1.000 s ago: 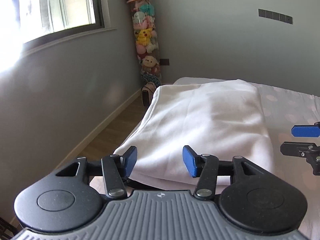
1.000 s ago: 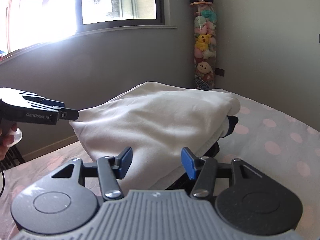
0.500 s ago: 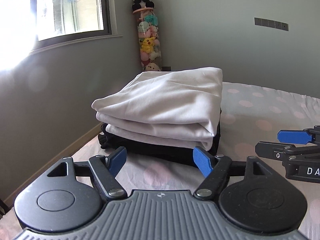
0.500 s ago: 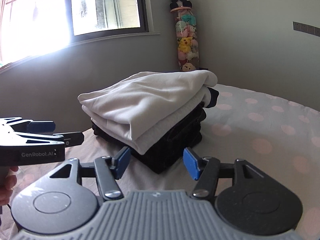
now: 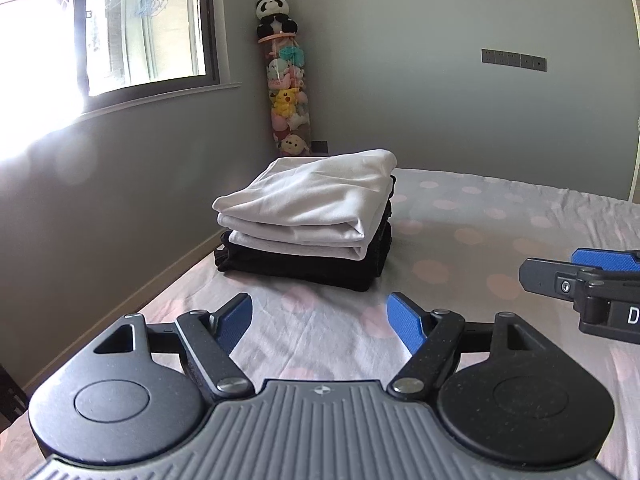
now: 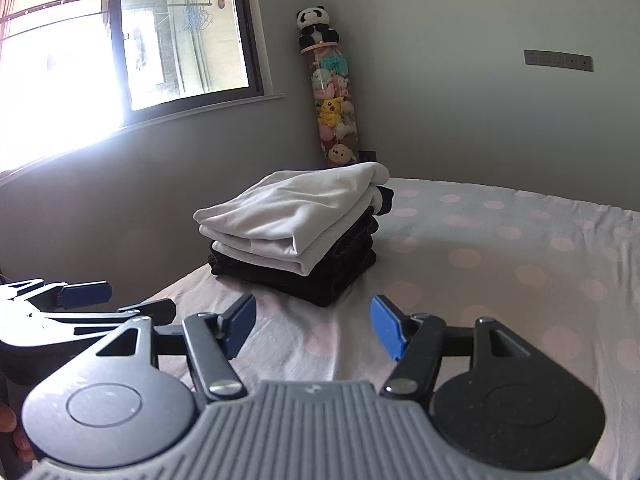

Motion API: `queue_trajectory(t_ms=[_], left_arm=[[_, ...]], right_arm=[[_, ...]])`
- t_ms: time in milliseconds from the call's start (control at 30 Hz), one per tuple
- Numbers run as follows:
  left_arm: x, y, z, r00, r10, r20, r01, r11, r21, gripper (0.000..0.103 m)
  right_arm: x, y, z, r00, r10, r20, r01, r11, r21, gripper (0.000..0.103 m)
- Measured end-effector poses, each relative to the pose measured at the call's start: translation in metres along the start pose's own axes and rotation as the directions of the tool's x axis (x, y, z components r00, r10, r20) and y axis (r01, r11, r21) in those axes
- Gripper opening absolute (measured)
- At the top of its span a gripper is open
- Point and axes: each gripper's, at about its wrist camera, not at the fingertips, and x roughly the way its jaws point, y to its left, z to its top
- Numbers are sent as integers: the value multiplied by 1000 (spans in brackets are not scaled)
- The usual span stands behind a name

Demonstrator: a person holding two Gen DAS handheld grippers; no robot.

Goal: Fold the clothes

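A folded white garment lies on top of a folded black garment near the far left corner of the bed. My left gripper hovers over the sheet well short of the stack, open wide with nothing between its blue pads. In the right wrist view the same white garment and black garment sit ahead. My right gripper is also back from them, its jaws opening and empty. Each gripper shows at the edge of the other's view: the right gripper, the left gripper.
The bed sheet is pale with pink dots and spreads to the right. The bed's left edge drops to a strip of floor along the grey wall. A tall tube of plush toys stands in the corner under a window.
Both grippers have drawn back from the stack, which now looks smaller and farther off. The jaws of both have widened, the left's far more. The white garment stays on the black one.
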Motion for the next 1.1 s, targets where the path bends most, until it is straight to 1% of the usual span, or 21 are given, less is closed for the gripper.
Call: queue_trajectory(t_ms=[100,233,433,533,800,1100], left_arm=[[-38,3,-1,1000,-9,6,9,1000,-23,88],[-76,10,-8,1000,-23,6,23,999,-48,89],[-111,19,-26,999,-36,-5,36,997,-75,89],[-124,22,-38,998,-56,-13,54,995,-89,89],[-154,24,-69,998,-64,-25,62,996,-61,89],[-177,29,-100,996,-82,-41,80,995,-56,89]], right_arm=[[-42,13,-3,999,-27,26,26,1000,11,67],[-90,28,-12,997,-59,47,58,998,32,68],[-143,51,-31,992,-104,73,102,994,41,70],[-163,61,-42,988,-129,83,127,991,31,70],[-205,84,-72,981,-167,101,166,986,21,70],[-234,101,-107,976,-199,90,199,980,15,70]])
